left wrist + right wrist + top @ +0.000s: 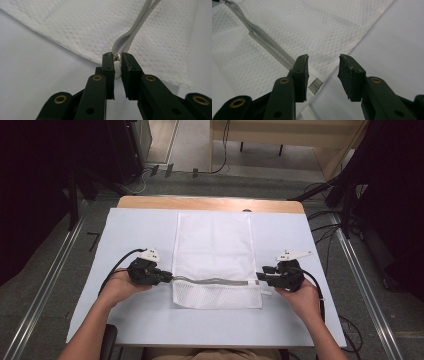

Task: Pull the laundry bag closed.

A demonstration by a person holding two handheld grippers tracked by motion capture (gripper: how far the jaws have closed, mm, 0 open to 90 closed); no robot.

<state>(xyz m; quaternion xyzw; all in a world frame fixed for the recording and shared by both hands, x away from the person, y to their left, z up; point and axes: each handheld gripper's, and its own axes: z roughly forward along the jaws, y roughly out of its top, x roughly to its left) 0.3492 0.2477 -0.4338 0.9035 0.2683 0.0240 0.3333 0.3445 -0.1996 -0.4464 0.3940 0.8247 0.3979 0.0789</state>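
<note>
Pale blue-grey tabletop (125, 315) on a wooden desk, dark racks and cables behind. We hold the left black two-jaw gripper (159, 277) closed on the small white zipper pull tab (117, 68) with its metal slider, at the left end of the grey zipper (215, 281). The right black two-jaw gripper (264, 275) sits at the zipper's right end with its jaws spread apart, gripping nothing; the zipper end lies just beside one jaw in the right gripper view. Both belong to the white mesh zippered laundry bag (212, 247), lying flat at the table's centre. Risks, as we judge them: with the right side unpinned, a pull on the tab could drag or bunch the whole bag instead of moving the slider; the tab is small and could slip from the jaws; mesh could snag in the slider. Bag's long axis runs near-to-far; the zipper runs left-right across its near end, bowed slightly, and the bag's near end faces us.
</note>
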